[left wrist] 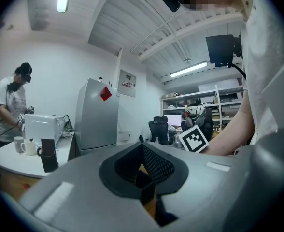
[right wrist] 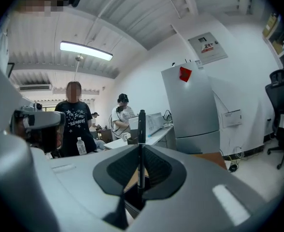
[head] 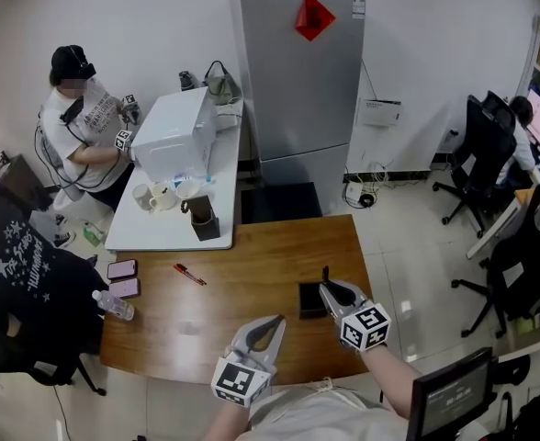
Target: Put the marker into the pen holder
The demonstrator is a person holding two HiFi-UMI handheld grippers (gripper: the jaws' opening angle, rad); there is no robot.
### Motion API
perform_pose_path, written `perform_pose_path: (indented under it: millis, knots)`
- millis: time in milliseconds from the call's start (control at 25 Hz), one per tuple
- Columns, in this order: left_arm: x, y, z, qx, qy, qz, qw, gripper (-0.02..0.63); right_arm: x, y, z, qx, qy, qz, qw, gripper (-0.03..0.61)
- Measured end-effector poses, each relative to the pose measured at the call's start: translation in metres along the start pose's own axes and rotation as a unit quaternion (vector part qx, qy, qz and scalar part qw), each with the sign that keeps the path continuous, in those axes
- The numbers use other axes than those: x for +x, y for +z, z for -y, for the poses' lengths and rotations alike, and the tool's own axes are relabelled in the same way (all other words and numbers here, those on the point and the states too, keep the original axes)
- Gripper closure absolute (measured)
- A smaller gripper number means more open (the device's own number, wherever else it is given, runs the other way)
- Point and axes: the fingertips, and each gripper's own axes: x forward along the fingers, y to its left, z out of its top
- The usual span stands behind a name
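Observation:
My right gripper (head: 327, 288) is shut on a black marker (right wrist: 141, 139), which stands upright between its jaws. In the head view the marker (head: 325, 275) sticks up just above a small black pen holder (head: 310, 300) on the wooden desk (head: 252, 288). The gripper hangs right over the holder's right side. My left gripper (head: 276, 322) hovers lower left of the holder, near the desk's front edge, its jaws closed together with nothing in them. From the left gripper view (left wrist: 142, 146) I see the right gripper's marker cube (left wrist: 194, 139).
A red pen (head: 189, 274), two phones (head: 121, 269) and a water bottle (head: 112, 305) lie on the desk's left part. Behind stands a white table (head: 160, 232) with mugs and a microwave (head: 174, 134), then a fridge (head: 302, 81). People stand at left; office chairs (head: 477, 154) at right.

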Motion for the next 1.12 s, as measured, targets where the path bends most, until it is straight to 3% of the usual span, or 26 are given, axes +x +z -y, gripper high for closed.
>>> perform_pose_path:
  millis: [320, 480, 640, 960, 1120]
  knots:
    - [0.007, -0.007, -0.009, -0.003, 0.006, 0.001, 1.0, 0.598, 0.01, -0.02, 0.01, 0.008, -0.001, -0.023, 1.0, 0.551]
    - [0.006, -0.006, -0.011, -0.006, 0.01, 0.004, 0.9999, 0.598, 0.012, -0.032, 0.0, 0.01, 0.024, -0.033, 0.999, 0.373]
    - [0.005, -0.01, -0.011, -0.003, 0.01, 0.003, 0.9999, 0.598, 0.01, -0.037, 0.003, 0.009, 0.016, -0.037, 0.999, 0.344]
    - [0.008, -0.007, -0.006, -0.012, 0.001, 0.005, 0.9999, 0.598, 0.001, -0.019, 0.006, 0.005, -0.001, -0.025, 1.0, 0.349]
    - [0.01, -0.003, -0.005, -0.014, -0.003, 0.007, 0.9999, 0.598, -0.011, 0.024, -0.006, -0.021, -0.011, 0.008, 1.0, 0.465]
